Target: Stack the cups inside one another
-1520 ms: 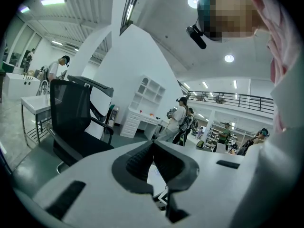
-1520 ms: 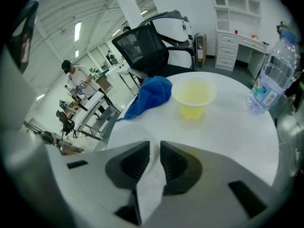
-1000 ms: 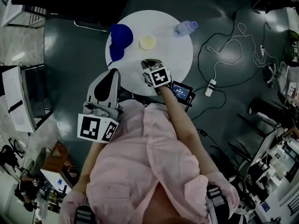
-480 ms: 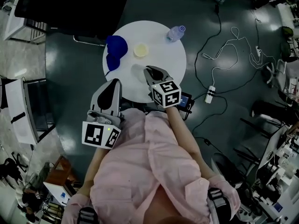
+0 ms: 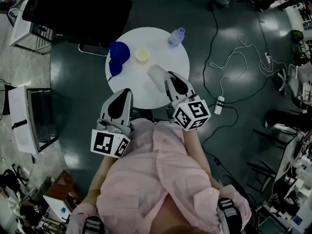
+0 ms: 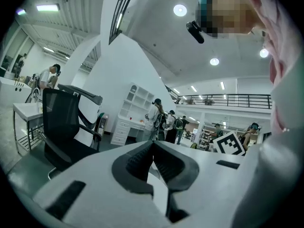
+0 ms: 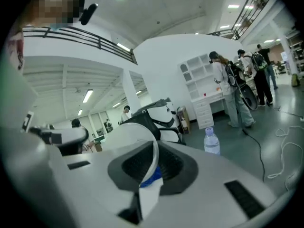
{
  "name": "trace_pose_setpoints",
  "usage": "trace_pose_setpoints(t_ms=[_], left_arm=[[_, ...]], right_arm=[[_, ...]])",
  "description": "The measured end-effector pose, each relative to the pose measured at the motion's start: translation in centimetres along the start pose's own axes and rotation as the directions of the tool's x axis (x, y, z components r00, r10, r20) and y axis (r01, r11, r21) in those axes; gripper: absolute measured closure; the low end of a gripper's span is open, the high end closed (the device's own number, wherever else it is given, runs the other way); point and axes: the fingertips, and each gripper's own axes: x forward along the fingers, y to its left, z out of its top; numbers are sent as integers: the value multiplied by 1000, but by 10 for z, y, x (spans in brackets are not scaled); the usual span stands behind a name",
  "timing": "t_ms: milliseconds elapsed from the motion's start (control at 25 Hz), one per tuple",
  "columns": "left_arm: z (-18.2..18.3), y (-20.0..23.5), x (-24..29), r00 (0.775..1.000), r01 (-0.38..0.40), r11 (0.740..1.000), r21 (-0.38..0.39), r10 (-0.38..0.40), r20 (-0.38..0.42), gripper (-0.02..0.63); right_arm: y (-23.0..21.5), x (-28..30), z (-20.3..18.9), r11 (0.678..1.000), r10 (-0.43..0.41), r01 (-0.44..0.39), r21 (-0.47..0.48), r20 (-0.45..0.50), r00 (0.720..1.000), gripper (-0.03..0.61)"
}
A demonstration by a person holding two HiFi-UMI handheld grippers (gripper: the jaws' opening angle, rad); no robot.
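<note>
My right gripper (image 5: 169, 78) is shut on the wall of a white cup (image 5: 156, 77) and holds it tilted above the near part of the round white table (image 5: 168, 57). In the right gripper view the jaws pinch the cup's rim (image 7: 142, 144) at the gripper's tip (image 7: 153, 148). Blue cups (image 5: 118, 57) lie at the table's left side, with a small cream cup (image 5: 142, 55) beside them. My left gripper (image 5: 124, 91) hovers at the table's near left edge, its pads (image 6: 142, 158) meeting with nothing between them.
A clear water bottle (image 5: 176, 35) stands at the table's far right and also shows as the bottle (image 7: 211, 141) in the right gripper view. A black office chair (image 5: 78, 11) stands behind the table. Cables and a power strip (image 5: 219, 104) lie on the floor at the right.
My right gripper has risen from the tabletop and tipped up towards level, lifting the white cup with it. My left gripper has moved a little forward towards the table edge.
</note>
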Motion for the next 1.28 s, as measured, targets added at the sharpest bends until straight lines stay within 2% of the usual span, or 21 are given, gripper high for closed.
trace_pose_setpoints(t_ms=[200, 360, 680, 920, 1280], left_arm=[[-3, -23, 0, 999, 34, 999, 29, -34, 12, 595], [-3, -39, -2, 998, 57, 996, 67, -58, 20, 595], [-4, -38, -14, 999, -2, 997, 75, -2, 53, 595], [-5, -46, -16, 999, 1, 995, 99, -5, 49, 595], [-7, -39, -17, 999, -10, 998, 66, 8, 33, 595]], right_arm=[[-1, -49, 32, 1000, -31, 31, -2, 124, 992, 537], [-3, -83, 37, 998, -64, 68, -15, 166, 984, 537], [-11, -115, 22, 993, -116, 116, 13, 184, 976, 537], [-14, -114, 19, 994, -110, 113, -4, 172, 979, 537], [-9, -109, 18, 994, -108, 109, 2, 146, 983, 536]])
